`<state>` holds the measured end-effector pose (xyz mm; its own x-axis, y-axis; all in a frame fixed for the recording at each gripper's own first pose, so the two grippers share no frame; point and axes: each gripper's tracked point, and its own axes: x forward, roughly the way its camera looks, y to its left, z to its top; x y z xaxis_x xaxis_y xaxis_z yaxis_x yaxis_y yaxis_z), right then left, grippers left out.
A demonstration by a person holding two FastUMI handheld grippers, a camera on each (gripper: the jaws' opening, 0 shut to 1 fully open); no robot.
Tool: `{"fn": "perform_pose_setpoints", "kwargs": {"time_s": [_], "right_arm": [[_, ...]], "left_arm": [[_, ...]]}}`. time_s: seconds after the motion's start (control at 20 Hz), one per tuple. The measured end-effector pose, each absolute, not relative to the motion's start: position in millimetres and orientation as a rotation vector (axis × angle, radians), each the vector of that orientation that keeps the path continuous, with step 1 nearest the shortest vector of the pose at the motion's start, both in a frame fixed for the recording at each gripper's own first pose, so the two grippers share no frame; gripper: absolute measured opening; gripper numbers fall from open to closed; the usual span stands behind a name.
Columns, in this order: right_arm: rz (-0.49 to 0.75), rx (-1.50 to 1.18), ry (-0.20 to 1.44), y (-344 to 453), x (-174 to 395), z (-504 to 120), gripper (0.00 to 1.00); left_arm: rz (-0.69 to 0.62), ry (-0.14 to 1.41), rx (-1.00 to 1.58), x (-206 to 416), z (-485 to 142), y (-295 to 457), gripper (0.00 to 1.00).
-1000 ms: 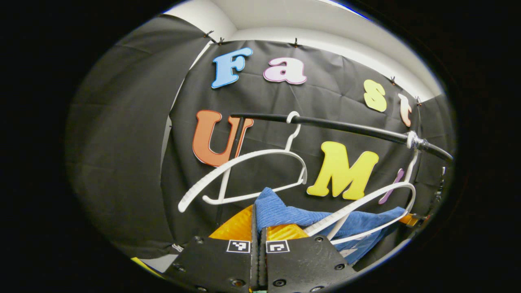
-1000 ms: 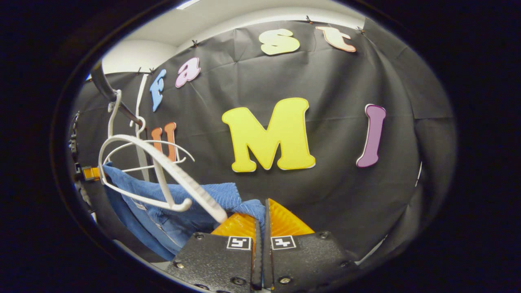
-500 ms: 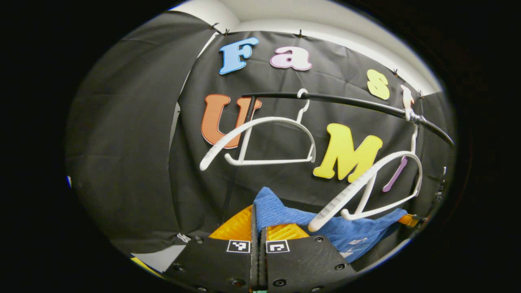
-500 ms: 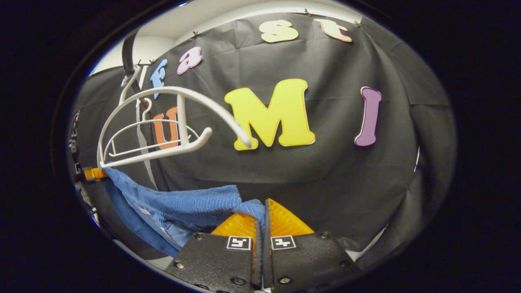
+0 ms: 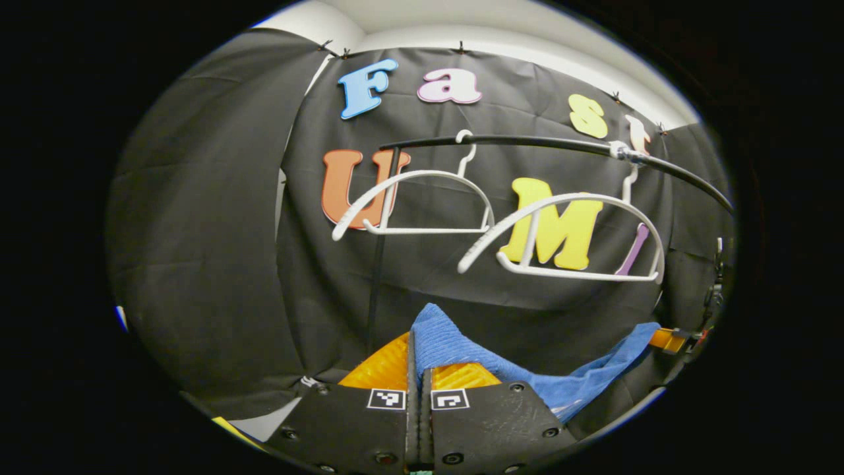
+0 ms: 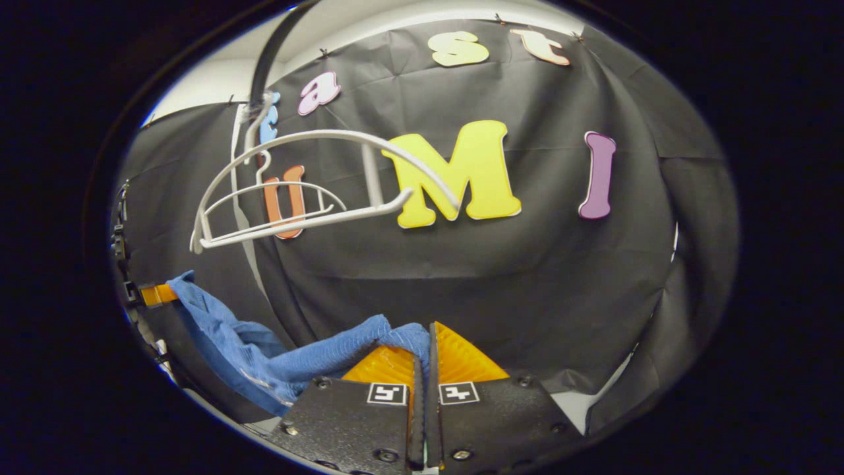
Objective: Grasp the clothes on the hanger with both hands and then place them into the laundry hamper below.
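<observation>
A blue garment (image 5: 527,373) hangs slack between my two grippers, free of the hangers. My left gripper (image 5: 417,343) is shut on one corner of it. In the right gripper view the same blue garment (image 6: 277,359) sags to the left, and my right gripper (image 6: 425,340) is shut on its other corner. Two bare white hangers hang from a black rail (image 5: 527,142): the near hanger (image 5: 567,234) and a farther hanger (image 5: 415,204). The near hanger (image 6: 316,188) sits above the cloth in the right gripper view too. The hamper is out of sight.
The other gripper's fingertips (image 5: 666,340) show at the cloth's far right end in the left gripper view, and the other gripper's fingertips (image 6: 155,295) at its far left end in the right gripper view. A black vertical pole (image 5: 382,257) holds up the rail. Black cloth walls close in behind.
Both grippers have dropped with the blue garment, which has come off the near hanger. That hanger has swung up and now hangs level on the rail, well above the cloth.
</observation>
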<state>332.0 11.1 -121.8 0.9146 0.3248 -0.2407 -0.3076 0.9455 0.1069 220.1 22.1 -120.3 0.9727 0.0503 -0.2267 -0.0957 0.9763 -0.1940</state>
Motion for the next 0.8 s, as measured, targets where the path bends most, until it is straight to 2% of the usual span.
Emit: {"fn": "perform_pose_setpoints", "kwargs": {"time_s": [0.05, 0.1, 0.15, 0.2, 0.6, 0.65, 0.7, 0.75, 0.8], "right_arm": [[0.337, 0.073, 0.261, 21, 325, -122, 0.05], [0.348, 0.073, 0.258, 31, 320, -120, 0.05], [0.359, 0.068, 0.254, 40, 313, -119, 0.05], [0.373, 0.062, 0.251, 51, 308, -117, 0.05], [0.473, 0.042, 0.270, 130, 271, -133, 0.05], [0.483, 0.042, 0.276, 139, 267, -138, 0.05], [0.497, 0.046, 0.287, 147, 262, -143, 0.05], [0.508, 0.054, 0.296, 154, 260, -147, 0.05], [0.520, 0.063, 0.311, 161, 258, -153, 0.05]], "left_arm": [[0.058, 0.226, -0.198, 217, -121, 18, 0.05], [0.039, 0.231, -0.191, 215, -121, 13, 0.00], [0.021, 0.238, -0.184, 214, -122, 8, 0.00], [0.002, 0.245, -0.179, 212, -123, 3, 0.05], [-0.113, 0.285, -0.186, 194, -139, -50, 0.05], [-0.124, 0.289, -0.183, 191, -143, -56, 0.00], [-0.134, 0.293, -0.175, 188, -146, -62, 0.05], [-0.141, 0.299, -0.164, 188, -148, -64, 0.00], [-0.145, 0.308, -0.154, 187, -151, -64, 0.05]]}}
